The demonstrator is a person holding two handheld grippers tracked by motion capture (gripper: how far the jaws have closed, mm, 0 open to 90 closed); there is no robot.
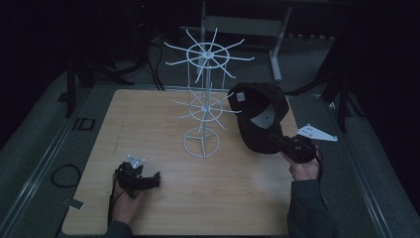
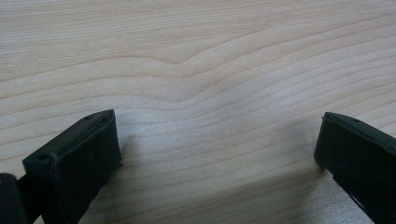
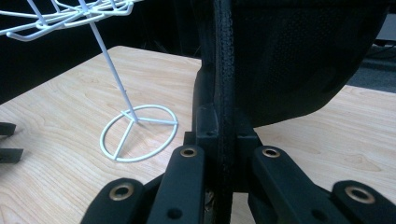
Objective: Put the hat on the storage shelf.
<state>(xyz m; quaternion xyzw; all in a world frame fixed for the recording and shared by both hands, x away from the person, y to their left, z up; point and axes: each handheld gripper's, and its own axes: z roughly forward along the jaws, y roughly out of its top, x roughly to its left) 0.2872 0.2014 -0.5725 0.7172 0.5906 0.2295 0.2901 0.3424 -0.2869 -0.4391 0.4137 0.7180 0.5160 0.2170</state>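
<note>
A black cap (image 1: 260,116) hangs in the air at the right of the table, next to the lower spokes of a white wire rack (image 1: 204,106). My right gripper (image 1: 289,146) is shut on the cap's edge, and in the right gripper view the black fabric (image 3: 299,56) rises from between the closed jaws, with the rack's ring base (image 3: 139,133) to the left. My left gripper (image 1: 151,179) rests low over the table near the front left. Its jaws stand wide apart over bare wood (image 2: 210,93), with nothing between them.
The wooden table (image 1: 148,124) sits in a metal frame, dark floor around it. The rack has two tiers of spokes on one pole. A cable coil (image 1: 65,174) lies off the table's left side. A metal stand (image 1: 237,25) is behind the table.
</note>
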